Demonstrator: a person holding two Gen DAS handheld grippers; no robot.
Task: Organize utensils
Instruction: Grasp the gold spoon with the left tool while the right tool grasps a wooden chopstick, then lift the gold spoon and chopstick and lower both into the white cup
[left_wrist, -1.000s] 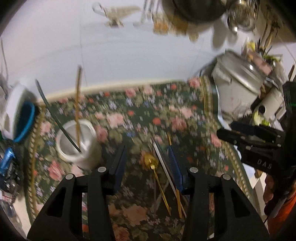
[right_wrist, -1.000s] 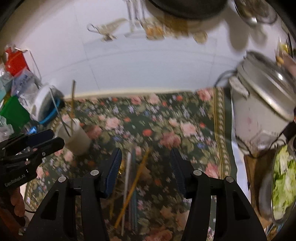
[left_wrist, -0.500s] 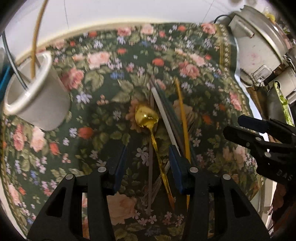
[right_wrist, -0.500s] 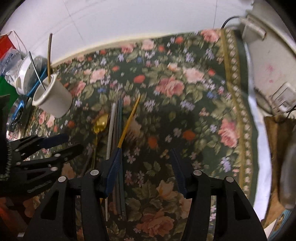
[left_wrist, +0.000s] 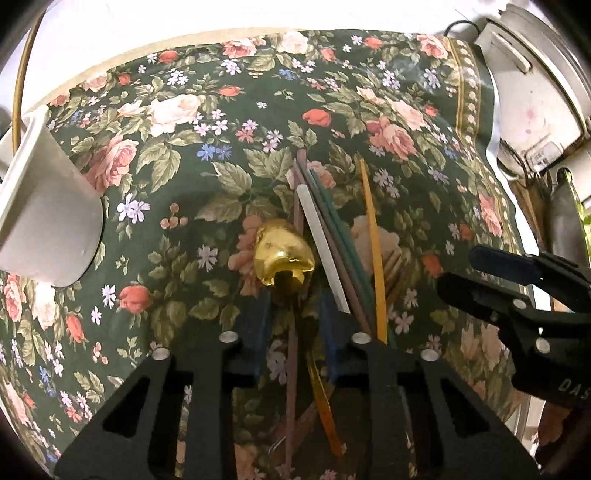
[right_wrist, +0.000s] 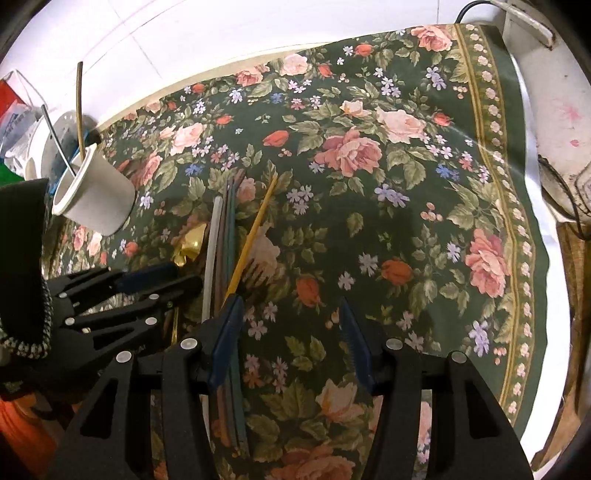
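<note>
**Left gripper straddling the gold spoon, right gripper hanging open beside the sticks**

Lying across a floral cloth (right_wrist: 369, 155), with its gold-trimmed border running just short of a white cooker (right_wrist: 554, 110) well right of the gold spoon (left_wrist: 282, 254). Leaving a broad stretch of bare cloth right of the spoon and beyond it, up to the pale wall. Standing left of the spoon, apart from it: a white cup (left_wrist: 48, 221), already holding two thin sticks. Lying just right of the spoon, nearly touching its bowl: a bundle of chopsticks (left_wrist: 332, 243), white, brown and green, with a yellow stick (left_wrist: 373, 251) angled across their far side.

Hovering low over the spoon's neck: left gripper (left_wrist: 291, 321), jaws partly apart, blue pads flanking the handle on both sides, contact impossible to judge. Hanging right of the spoon: right gripper (right_wrist: 288, 332), jaws wide apart and holding nothing, its left pad sitting over the near ends of the chopsticks.
</note>
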